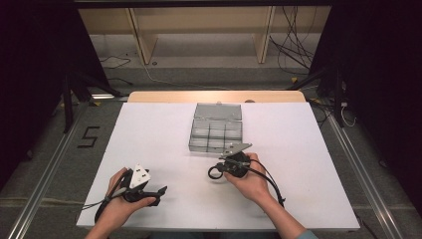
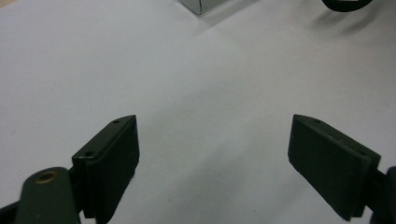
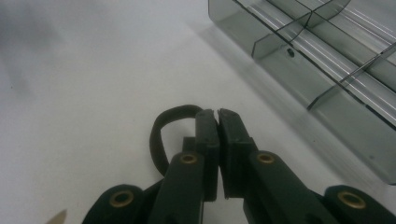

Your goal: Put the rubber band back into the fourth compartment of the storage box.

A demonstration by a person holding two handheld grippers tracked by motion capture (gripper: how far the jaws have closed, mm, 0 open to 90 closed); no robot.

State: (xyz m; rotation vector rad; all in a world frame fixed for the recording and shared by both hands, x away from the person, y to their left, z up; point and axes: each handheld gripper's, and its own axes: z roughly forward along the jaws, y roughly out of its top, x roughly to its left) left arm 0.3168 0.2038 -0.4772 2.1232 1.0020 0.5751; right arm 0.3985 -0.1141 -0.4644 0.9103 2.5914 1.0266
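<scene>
A clear grey compartment box [image 1: 217, 135] stands open at the middle of the white table [image 1: 149, 134], its lid [image 1: 218, 111] laid back. My right gripper [image 1: 222, 169] hovers just in front of the box and is shut on a black band loop [image 1: 214, 173]. In the right gripper view the jaws [image 3: 215, 113] are pressed together, the loop [image 3: 160, 136] curls out to their left, and the box [image 3: 322, 65] lies at the upper right. My left gripper [image 1: 159, 195] rests at the front left, open, with nothing between its pads [image 2: 114, 156]. The box corner [image 2: 201, 5] and the loop [image 2: 348, 3] sit at the top edge there.
The box's compartments [image 3: 299, 51] look empty from here. Bare white table surrounds both grippers. Beyond the table's wooden far edge [image 1: 216, 96] are a floor with cables [image 1: 293, 50] and wooden shelf legs [image 1: 142, 40].
</scene>
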